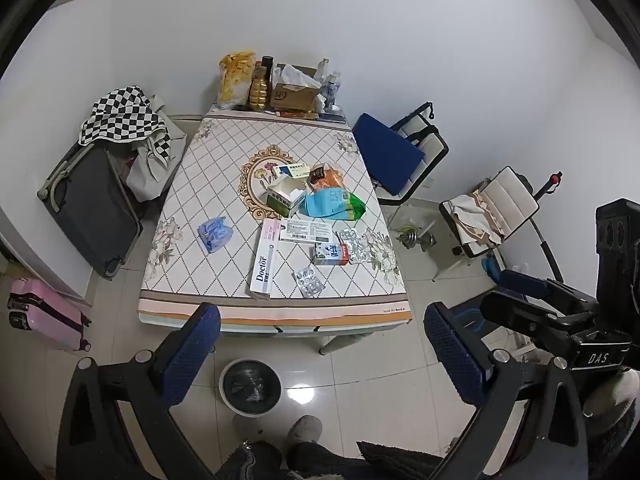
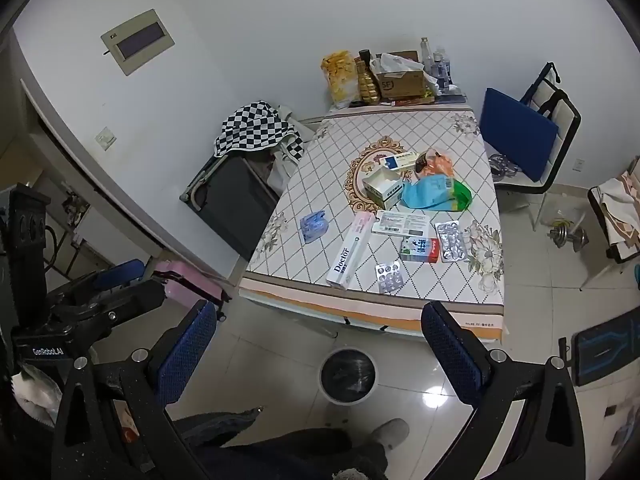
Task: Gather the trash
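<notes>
Trash lies on the patterned table [image 1: 224, 176] [image 2: 320, 184]: a long white "Doctor" box [image 1: 264, 264] [image 2: 349, 255], a small milk carton [image 1: 330, 254] [image 2: 420, 250], blister packs [image 1: 308, 281] [image 2: 389, 277], a crumpled blue wrapper [image 1: 215, 233] [image 2: 314, 226], an open green-white box [image 1: 285, 196] [image 2: 383, 187] and a blue-green bag [image 1: 334, 204] [image 2: 436, 194]. A round bin with a black liner [image 1: 250, 387] [image 2: 349, 375] stands on the floor in front of the table. My left gripper [image 1: 320, 356] and right gripper [image 2: 320, 352] are both open and empty, held above the floor short of the table.
Boxes, bottles and a snack bag [image 1: 236, 76] stand at the table's far end. A dark suitcase with a checkered cloth [image 1: 96, 204] is on the left, a pink suitcase [image 1: 44, 312] beside it. Chairs [image 1: 400, 156] and a dumbbell [image 1: 416, 238] are on the right.
</notes>
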The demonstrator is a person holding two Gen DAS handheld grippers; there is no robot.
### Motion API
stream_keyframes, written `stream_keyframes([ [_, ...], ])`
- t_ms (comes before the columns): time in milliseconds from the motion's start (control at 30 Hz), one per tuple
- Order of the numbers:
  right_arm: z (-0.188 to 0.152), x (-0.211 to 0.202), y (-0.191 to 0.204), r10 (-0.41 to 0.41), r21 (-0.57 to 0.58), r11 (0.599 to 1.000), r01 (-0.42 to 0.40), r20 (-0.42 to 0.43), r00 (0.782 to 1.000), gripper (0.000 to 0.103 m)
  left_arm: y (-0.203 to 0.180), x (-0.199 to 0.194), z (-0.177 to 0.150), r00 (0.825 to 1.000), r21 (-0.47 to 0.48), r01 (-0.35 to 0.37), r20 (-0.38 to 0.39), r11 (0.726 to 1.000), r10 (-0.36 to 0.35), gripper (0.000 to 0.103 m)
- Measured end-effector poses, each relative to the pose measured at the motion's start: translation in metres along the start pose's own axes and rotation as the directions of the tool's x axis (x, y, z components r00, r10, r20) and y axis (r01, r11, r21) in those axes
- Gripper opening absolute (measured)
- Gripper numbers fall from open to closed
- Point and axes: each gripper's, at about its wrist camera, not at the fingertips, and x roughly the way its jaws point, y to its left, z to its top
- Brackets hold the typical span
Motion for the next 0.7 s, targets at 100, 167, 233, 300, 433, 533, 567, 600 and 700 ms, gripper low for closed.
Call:
stream_keyframes([
  [100, 0.0005, -0.0002, 0.0008, 0.001, -0.004, 1.0, -0.001, -0.003, 1.0, 0.103, 0.0002, 0.0001, 0.0, 1.0, -0.003, 0.003, -0.002, 1.0, -0.003, 0.103],
  [167, 0.0011, 0.0002, 0.0015, 0.001, -0.004, 1.0, -0.001, -0.007, 1.0, 0.103, -0.0002, 0.0003, -0.0002, 1.0, -0.003, 0.006, -0.003, 1.0, -0.006, 0.103],
  [233, 0.0019, 0.0003, 0.0024, 0.0, -0.003, 1.0, 0.0, -0.008, 1.0, 0.103, 0.0002, 0.0001, 0.0, 1.0, -0.005, 0.006, -0.003, 1.0, -0.007, 0.103],
  [300, 0.0032, -0.0001, 0.0034, 0.002, 0.002, 1.0, -0.002, -0.007, 1.0, 0.103, -0.0003, -0.0003, 0.0, 1.0, -0.003, 0.007, -0.002, 1.0, -0.007, 0.103],
  [433, -0.0034, 0.0042, 0.0042, 0.013, -0.002, 1.0, -0.013, -0.005, 1.0, 0.103, -0.0008, 0.0002, -0.0001, 1.0, -0.004, 0.008, -0.002, 1.0, -0.008, 0.103],
  [533, 0.0023, 0.0047, -0.0022, 0.023, 0.004, 1.0, -0.023, -0.011, 1.0, 0.103, -0.003, 0.0009, -0.0008, 1.0, 0.001, 0.011, -0.004, 1.0, -0.011, 0.103],
  [567, 0.0021, 0.0054, -0.0015, 0.024, 0.004, 1.0, -0.024, -0.012, 1.0, 0.103, -0.0015, 0.0004, -0.0001, 1.0, -0.002, 0.013, -0.004, 1.0, -0.013, 0.103],
  [600, 0.0021, 0.0054, -0.0027, 0.024, 0.005, 1.0, -0.024, -0.01, 1.0, 0.103, 0.0004, -0.0008, 0.0031, 1.0, -0.003, 0.014, -0.004, 1.0, -0.014, 0.103],
  [700, 0.0034, 0.0052, -0.0024, 0.028, 0.004, 1.0, -0.027, -0.015, 1.0, 0.103, -0.007, -0.0014, 0.0046, 1.0, -0.002, 0.02, -0.007, 1.0, -0.02, 0.103],
])
